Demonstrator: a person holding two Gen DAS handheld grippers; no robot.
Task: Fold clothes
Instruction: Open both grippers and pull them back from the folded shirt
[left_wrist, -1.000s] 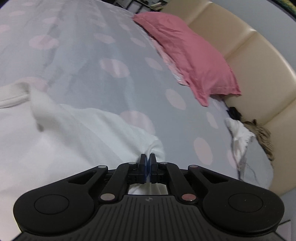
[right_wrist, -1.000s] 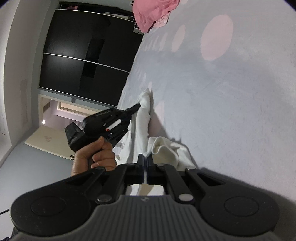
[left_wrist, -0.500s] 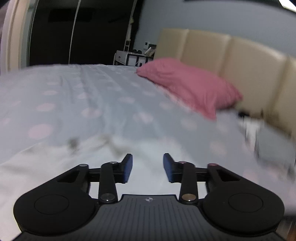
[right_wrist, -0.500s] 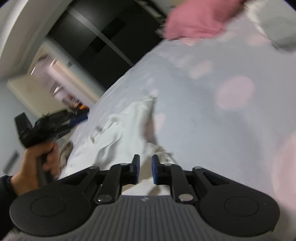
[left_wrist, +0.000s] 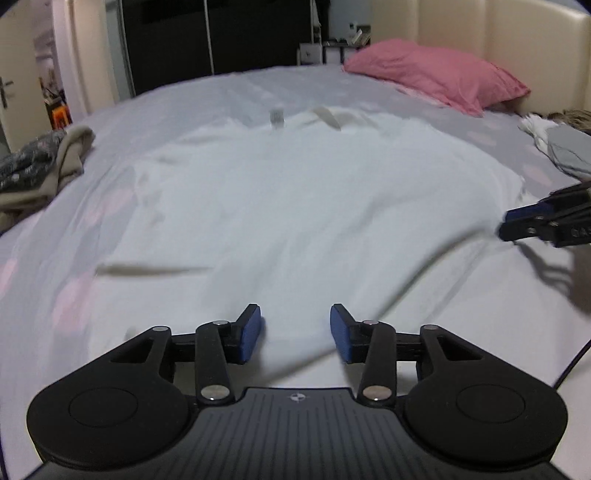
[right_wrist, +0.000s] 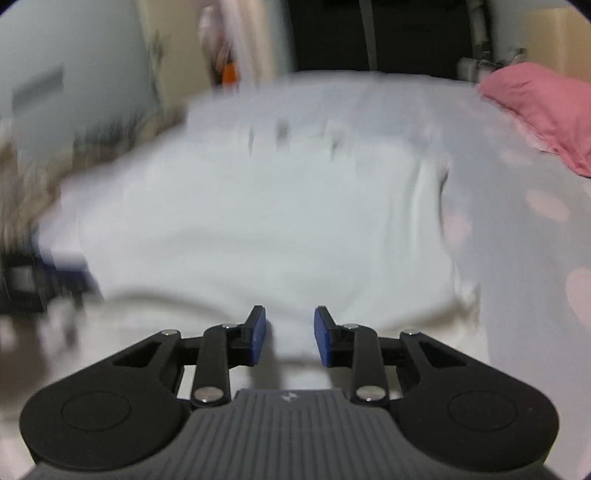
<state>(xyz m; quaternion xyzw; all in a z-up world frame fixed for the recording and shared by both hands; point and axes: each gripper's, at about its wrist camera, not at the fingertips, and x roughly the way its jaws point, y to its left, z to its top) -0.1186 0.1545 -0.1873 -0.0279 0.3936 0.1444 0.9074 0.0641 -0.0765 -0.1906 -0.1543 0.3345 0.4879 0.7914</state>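
Observation:
A white garment (left_wrist: 295, 192) lies spread flat on the polka-dot bed sheet (left_wrist: 229, 85), collar tag at the far end. My left gripper (left_wrist: 295, 332) hovers over its near edge; its jaws are opening and nothing is between the blue pads. My right gripper (left_wrist: 508, 225) comes in from the right edge, near the garment's right side. In the blurred right wrist view the right gripper (right_wrist: 289, 336) hangs above the white garment (right_wrist: 258, 221). Its jaws are opening too, with no cloth pinched between them.
A pink pillow (left_wrist: 436, 77) rests against the beige headboard (left_wrist: 517, 33) at the far right. A pile of beige and dark clothes (left_wrist: 40, 166) sits on the bed's left edge. Grey and white clothes (left_wrist: 561, 144) lie at the right. Dark wardrobe doors (left_wrist: 221, 33) stand behind.
Both grippers were shut on the white garment a second ago and have let go. Both have swung round and pulled back, so the garment now lies flat in front of them.

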